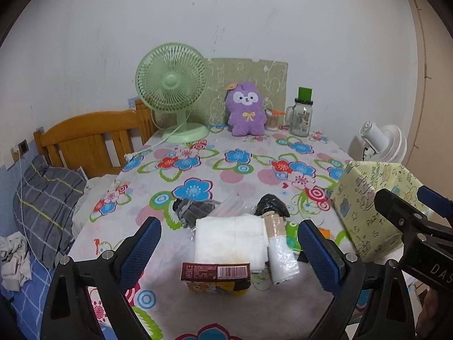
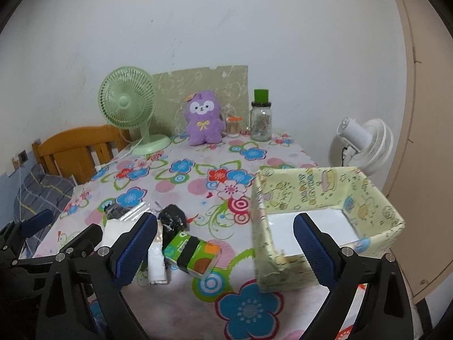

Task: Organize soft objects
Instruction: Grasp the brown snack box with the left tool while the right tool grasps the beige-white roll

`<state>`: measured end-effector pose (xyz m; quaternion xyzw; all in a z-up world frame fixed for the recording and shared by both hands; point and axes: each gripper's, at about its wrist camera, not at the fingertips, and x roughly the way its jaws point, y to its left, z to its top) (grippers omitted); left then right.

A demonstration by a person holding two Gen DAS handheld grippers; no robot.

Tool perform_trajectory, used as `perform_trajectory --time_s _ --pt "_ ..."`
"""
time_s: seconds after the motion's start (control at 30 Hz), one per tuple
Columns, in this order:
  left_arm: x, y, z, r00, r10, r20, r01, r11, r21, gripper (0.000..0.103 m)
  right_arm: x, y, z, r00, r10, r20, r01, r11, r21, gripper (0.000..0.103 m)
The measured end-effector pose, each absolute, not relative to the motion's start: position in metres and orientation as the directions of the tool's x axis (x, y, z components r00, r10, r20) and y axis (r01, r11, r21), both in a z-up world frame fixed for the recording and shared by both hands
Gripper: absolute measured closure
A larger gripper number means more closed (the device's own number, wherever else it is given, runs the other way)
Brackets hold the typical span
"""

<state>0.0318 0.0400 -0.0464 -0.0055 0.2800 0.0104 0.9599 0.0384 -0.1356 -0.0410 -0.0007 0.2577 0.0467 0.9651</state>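
The left gripper (image 1: 229, 250), fingers apart, frames the white folded cloth (image 1: 230, 238) at lower centre. The right gripper (image 2: 225, 248), also apart, has the paper-covered box (image 2: 325, 198) behind its right finger.

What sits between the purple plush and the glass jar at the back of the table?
A small container with an orange top stands between the purple plush and the glass jar; both wrist views show it.

White scuffed wall (image 1: 226, 22) behind a wooden headboard (image 1: 85, 138) and floral-clothed table (image 1: 240, 170)
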Motion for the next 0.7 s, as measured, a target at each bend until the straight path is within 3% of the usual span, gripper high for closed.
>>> perform_trajectory --time_s 0.7 --pt "0.060 0.061 -0.096 0.750 -0.025 -0.661 -0.007 0.999 -0.045 0.005 0.076 -0.089 -0.090 0.770 0.130 -0.624 -0.158 0.987 0.010 0.014"
